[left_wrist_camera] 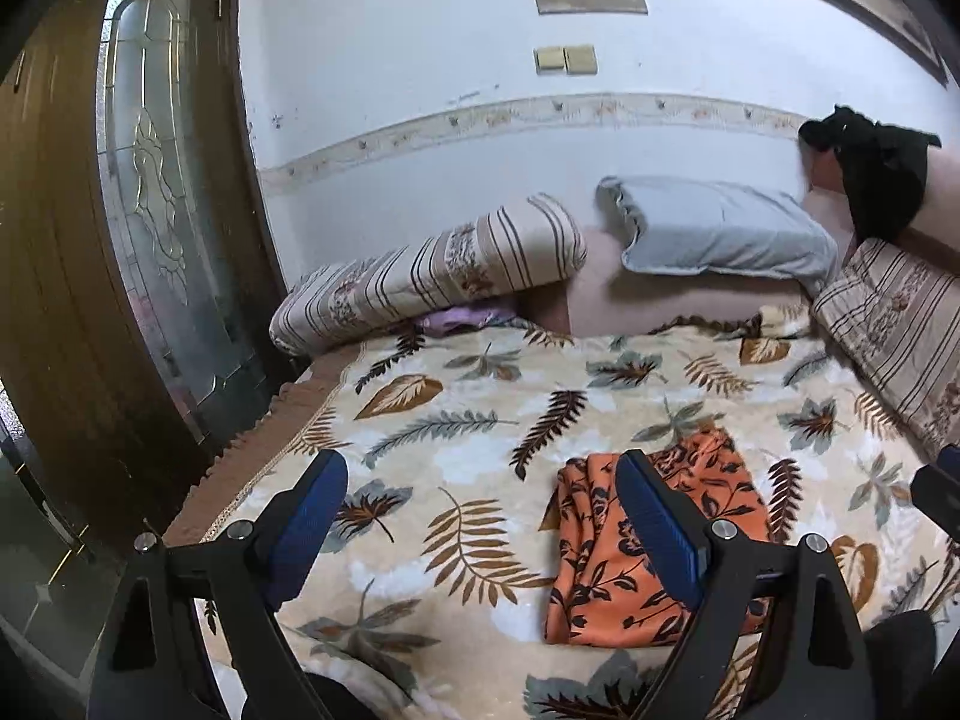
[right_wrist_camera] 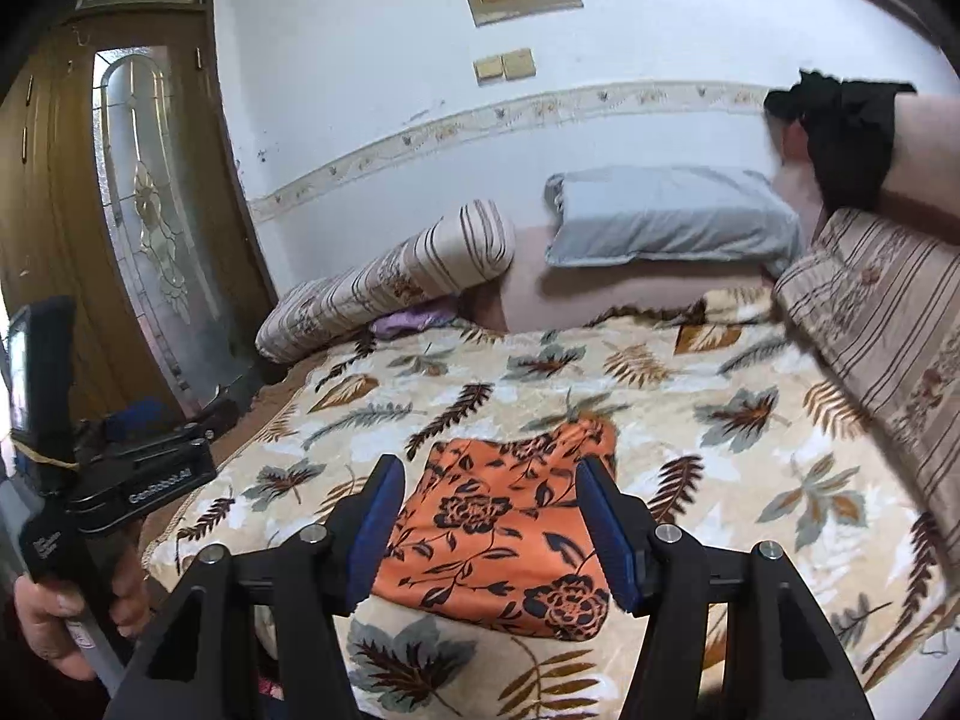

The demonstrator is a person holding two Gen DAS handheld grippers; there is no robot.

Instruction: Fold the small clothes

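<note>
I find the left gripper (left_wrist_camera: pixel 480 498) spread wide, nothing between its blue pads (left_wrist_camera: pixel 315 501). It hangs above the bed (left_wrist_camera: pixel 480 372), clear of the cover. The folded orange floral garment (left_wrist_camera: pixel 606 576) lies flat on the leaf-patterned blanket (left_wrist_camera: pixel 456 420), below and to the right of this gripper; the right-hand finger crosses in front of the cloth in the left wrist view, but I see no contact.

My right gripper (right_wrist_camera: pixel 489 516) stands partly spread, also holding nothing. The same orange garment (right_wrist_camera: pixel 504 534) lies directly ahead of it and beneath, framed between the two pads (right_wrist_camera: pixel 603 528); the pads do not press on it. The cloth rests near the front edge of the bed.

To the left of the right gripper I see a hand (right_wrist_camera: pixel 66 618) gripping the handle of the left tool.

Beyond both grippers, at the far end of the bed: a striped bolster (left_wrist_camera: pixel 432 276) to the left, a grey pillow (left_wrist_camera: pixel 720 228) in the centre, and a second striped cushion (left_wrist_camera: pixel 894 330) to the right. A dark garment (left_wrist_camera: pixel 876 174) hangs over the headboard at far right. A wooden door (left_wrist_camera: pixel 150 210) with a glass panel stands to the left.
</note>
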